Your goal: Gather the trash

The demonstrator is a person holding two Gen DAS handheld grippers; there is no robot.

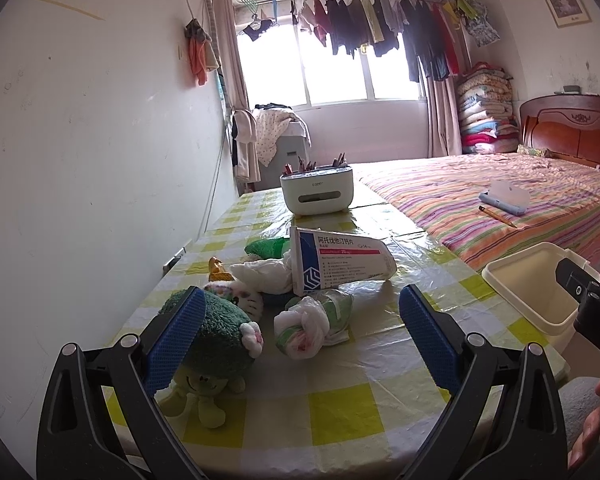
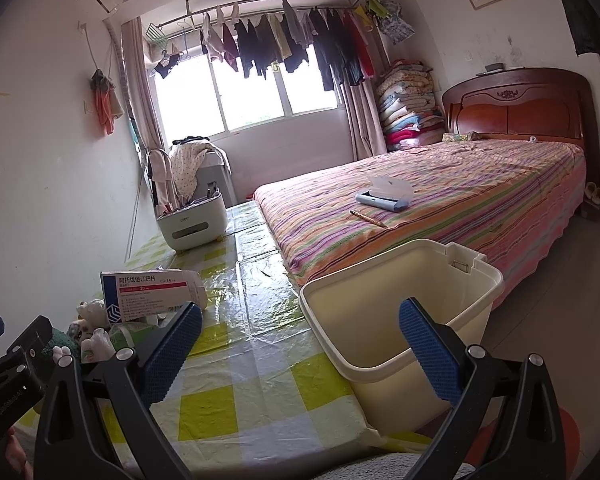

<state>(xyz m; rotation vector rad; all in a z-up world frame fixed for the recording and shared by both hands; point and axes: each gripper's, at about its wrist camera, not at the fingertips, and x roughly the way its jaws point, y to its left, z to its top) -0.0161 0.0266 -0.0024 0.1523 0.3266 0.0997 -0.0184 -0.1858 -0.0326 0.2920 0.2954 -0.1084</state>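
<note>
On the checked tablecloth point(image 1: 340, 404) lies a knotted plastic bag wad point(image 1: 306, 326), just ahead of my open left gripper point(image 1: 300, 330). Behind it rest a crumpled white tissue point(image 1: 266, 274) and a squashed white-and-blue medicine box point(image 1: 340, 264), seen again as the medicine box point(image 2: 148, 292) in the right wrist view. A cream plastic bin point(image 2: 400, 320) stands at the table's right edge, shown as the bin point(image 1: 528, 288) from the left. My right gripper point(image 2: 300, 344) is open and empty, with its right finger over the bin's near rim.
A green plush toy point(image 1: 212, 344) and a small white cat plush point(image 1: 244, 300) sit by my left finger. A tissue-box organiser point(image 1: 316, 192) stands farther back. A striped bed point(image 2: 440, 208) with a blue case and a pencil borders the table on the right.
</note>
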